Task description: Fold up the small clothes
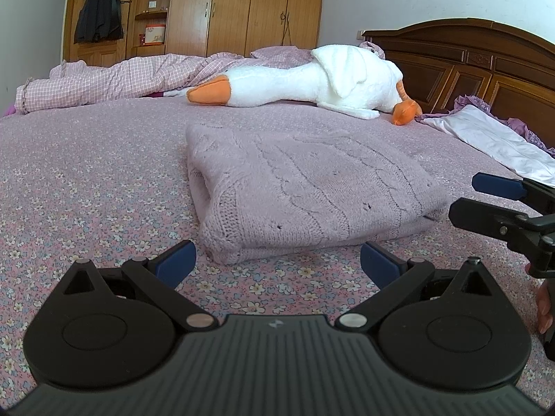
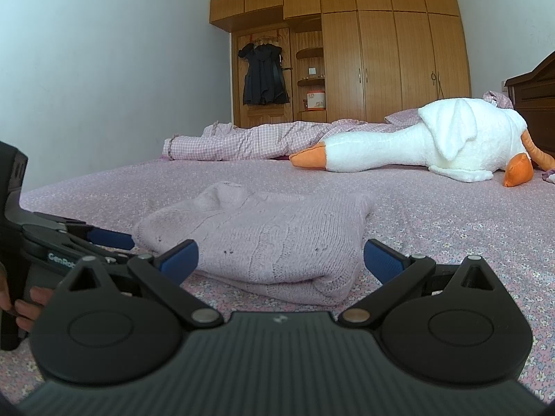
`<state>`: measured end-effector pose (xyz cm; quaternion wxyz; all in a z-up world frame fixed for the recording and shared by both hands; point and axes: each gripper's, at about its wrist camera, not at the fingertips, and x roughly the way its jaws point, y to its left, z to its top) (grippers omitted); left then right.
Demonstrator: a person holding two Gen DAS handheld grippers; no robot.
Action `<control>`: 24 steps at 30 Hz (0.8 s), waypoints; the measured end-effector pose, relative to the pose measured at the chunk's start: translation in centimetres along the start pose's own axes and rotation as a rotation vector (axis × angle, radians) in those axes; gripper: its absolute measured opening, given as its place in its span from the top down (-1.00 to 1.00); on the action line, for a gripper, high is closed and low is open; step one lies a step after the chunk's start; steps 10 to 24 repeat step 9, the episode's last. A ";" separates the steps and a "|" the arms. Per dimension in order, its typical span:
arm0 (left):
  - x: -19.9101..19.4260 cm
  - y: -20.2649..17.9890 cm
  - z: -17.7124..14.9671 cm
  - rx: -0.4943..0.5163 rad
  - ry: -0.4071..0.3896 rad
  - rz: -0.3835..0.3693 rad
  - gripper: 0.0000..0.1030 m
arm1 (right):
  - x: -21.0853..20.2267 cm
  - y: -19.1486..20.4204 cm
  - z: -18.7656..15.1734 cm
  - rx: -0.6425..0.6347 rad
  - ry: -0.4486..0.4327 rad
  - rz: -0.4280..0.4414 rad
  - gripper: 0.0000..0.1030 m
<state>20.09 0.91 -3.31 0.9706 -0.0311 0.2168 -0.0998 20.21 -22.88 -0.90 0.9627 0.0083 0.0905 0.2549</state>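
Note:
A lilac knitted sweater lies folded into a thick rectangle on the floral bedsheet. My left gripper stands open just short of its near edge, nothing between the blue pads. In the right wrist view the same sweater lies ahead of my right gripper, which is also open and empty, its fingers spread either side of the folded edge. The right gripper shows at the right of the left wrist view, beside the sweater. The left gripper shows at the left of the right wrist view.
A white plush goose with orange beak and feet lies across the bed behind the sweater. A checked quilt is bunched at the far side, a pale pillowcase by the dark headboard. Wooden wardrobes line the far wall.

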 end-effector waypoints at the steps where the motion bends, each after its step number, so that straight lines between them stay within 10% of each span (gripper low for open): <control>1: -0.1 -0.1 0.1 0.001 -0.002 0.000 -1.00 | 0.1 -0.1 0.0 0.000 0.003 0.000 -1.00; 24: -0.3 -0.3 0.2 0.005 -0.007 -0.001 -1.00 | 0.2 -0.4 -0.2 0.001 0.011 0.001 -1.00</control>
